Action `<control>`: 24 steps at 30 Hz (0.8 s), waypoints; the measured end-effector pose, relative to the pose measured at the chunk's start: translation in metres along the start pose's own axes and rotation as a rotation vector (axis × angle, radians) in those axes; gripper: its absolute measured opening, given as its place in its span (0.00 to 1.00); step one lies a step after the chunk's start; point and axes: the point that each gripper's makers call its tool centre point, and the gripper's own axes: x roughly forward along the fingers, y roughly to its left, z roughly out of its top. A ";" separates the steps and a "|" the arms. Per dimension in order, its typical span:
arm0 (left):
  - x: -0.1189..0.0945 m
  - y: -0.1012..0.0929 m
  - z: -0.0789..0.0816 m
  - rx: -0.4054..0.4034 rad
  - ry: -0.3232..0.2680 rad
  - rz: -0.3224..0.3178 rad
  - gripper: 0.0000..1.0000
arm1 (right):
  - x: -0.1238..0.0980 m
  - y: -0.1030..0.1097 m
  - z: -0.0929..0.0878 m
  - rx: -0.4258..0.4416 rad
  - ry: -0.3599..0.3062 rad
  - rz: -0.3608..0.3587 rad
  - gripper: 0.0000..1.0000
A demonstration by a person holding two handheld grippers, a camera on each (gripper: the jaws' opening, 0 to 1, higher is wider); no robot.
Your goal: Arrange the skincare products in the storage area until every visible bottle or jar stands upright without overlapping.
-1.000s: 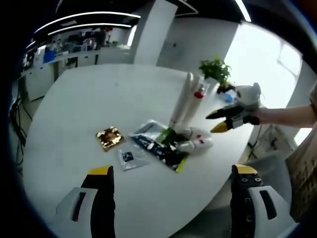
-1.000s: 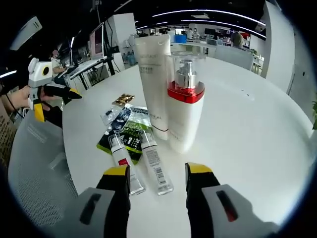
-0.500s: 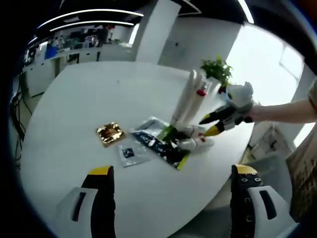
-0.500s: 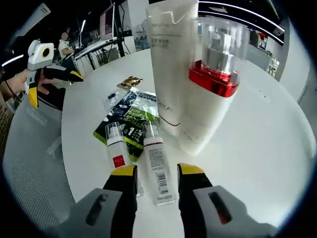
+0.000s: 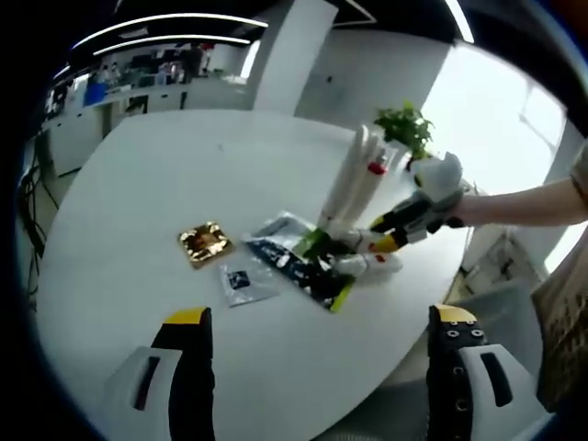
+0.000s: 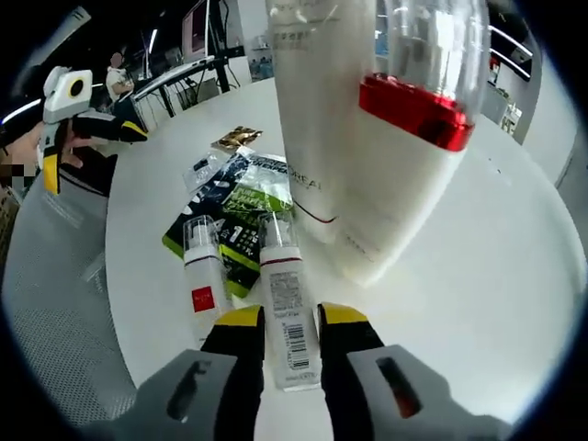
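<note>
A tall white tube and a white pump bottle with a red collar and clear cap stand upright side by side on the white round table. Two small bottles lie flat in front of them. One has a red label. The other carries a barcode, and my right gripper has its jaws pressed against both its sides. In the left gripper view that gripper reaches in from the right to the lying bottles beside the tube. My left gripper is wide open, well back from them.
A green and black packet, a clear sachet and a gold sachet lie flat left of the bottles. A potted plant stands at the far edge. The left gripper hangs off the table's edge over a grey mesh chair.
My right gripper has moved in toward the lying bottles and its jaws have narrowed onto the barcode bottle. The left gripper has stayed open and nearly still.
</note>
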 end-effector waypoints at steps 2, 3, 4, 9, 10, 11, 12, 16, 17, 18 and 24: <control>0.001 0.000 0.000 0.001 0.001 -0.001 0.96 | 0.001 0.001 0.001 -0.004 -0.002 0.000 0.23; 0.001 0.000 0.000 0.001 0.002 -0.002 0.96 | 0.002 0.001 0.000 -0.018 0.003 -0.002 0.23; 0.001 -0.001 0.000 0.002 0.003 -0.003 0.96 | 0.002 0.001 0.000 -0.025 0.006 -0.004 0.22; 0.003 -0.001 0.001 0.005 0.006 -0.007 0.95 | 0.004 0.001 -0.001 -0.061 0.016 -0.003 0.22; 0.004 -0.001 0.001 0.005 0.006 -0.008 0.95 | 0.003 0.001 -0.001 -0.066 0.014 0.001 0.22; 0.004 -0.002 0.001 0.005 0.006 -0.009 0.95 | 0.003 0.001 -0.001 -0.072 0.011 0.005 0.21; 0.004 -0.002 0.001 0.005 0.008 -0.011 0.95 | 0.003 0.001 -0.001 -0.076 0.007 0.009 0.21; 0.005 -0.004 0.001 0.007 0.008 -0.014 0.95 | 0.003 0.002 -0.001 -0.102 0.010 0.018 0.20; 0.005 -0.005 0.001 0.008 0.008 -0.015 0.95 | 0.003 0.003 -0.001 -0.120 0.015 0.020 0.20; 0.005 -0.005 0.002 0.009 0.008 -0.015 0.95 | 0.003 0.004 -0.001 -0.125 0.018 0.019 0.20; 0.003 -0.009 0.009 0.025 -0.003 -0.019 0.95 | -0.004 0.008 0.004 -0.121 0.004 0.027 0.20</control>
